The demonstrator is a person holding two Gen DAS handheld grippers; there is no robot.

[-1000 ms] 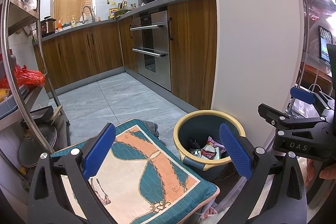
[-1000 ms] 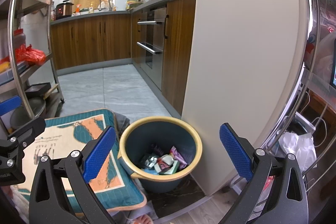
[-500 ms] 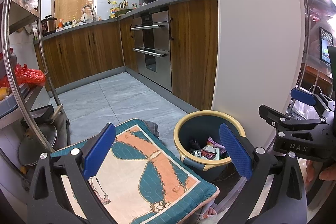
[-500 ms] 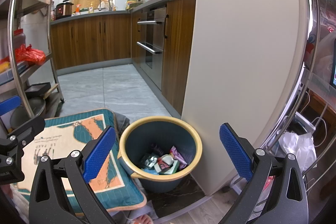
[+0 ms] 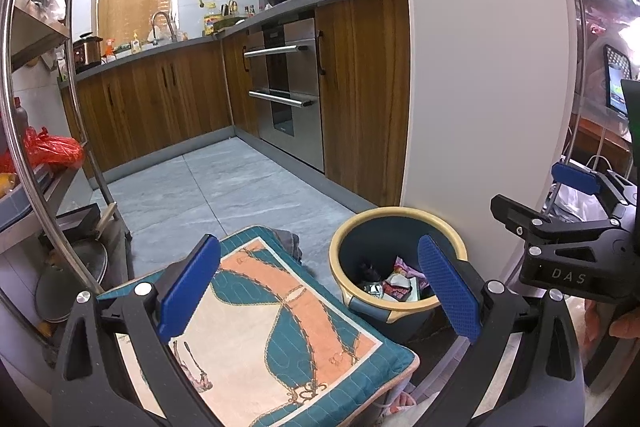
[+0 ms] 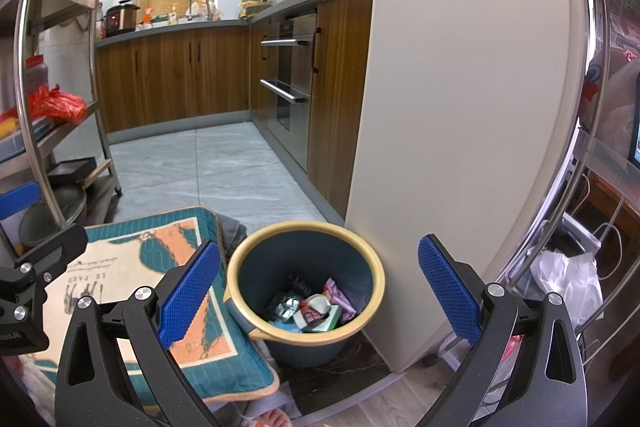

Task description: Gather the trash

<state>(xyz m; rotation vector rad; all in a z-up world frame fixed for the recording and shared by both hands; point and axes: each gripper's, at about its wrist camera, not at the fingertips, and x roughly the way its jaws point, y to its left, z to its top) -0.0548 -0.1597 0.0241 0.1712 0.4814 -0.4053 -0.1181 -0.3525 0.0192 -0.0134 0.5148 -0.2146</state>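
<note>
Both hand-held grippers spread wide, nothing between the textured blue pads. Left hand-held gripper point(image 5: 320, 291) hangs over a quilted teal-and-orange cushion point(image 5: 280, 323). Round dark-blue bin point(image 6: 306, 291) with a yellow rim sits on the floor straight ahead of the right hand-held gripper point(image 6: 320, 291), against a smooth cream panel point(image 6: 460, 87). Crumpled wrappers point(image 6: 312, 309) lie at the bin's bottom.

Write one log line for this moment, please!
left gripper: open, empty | right gripper: open, empty | bin: holds wrappers, beside cushion
</note>
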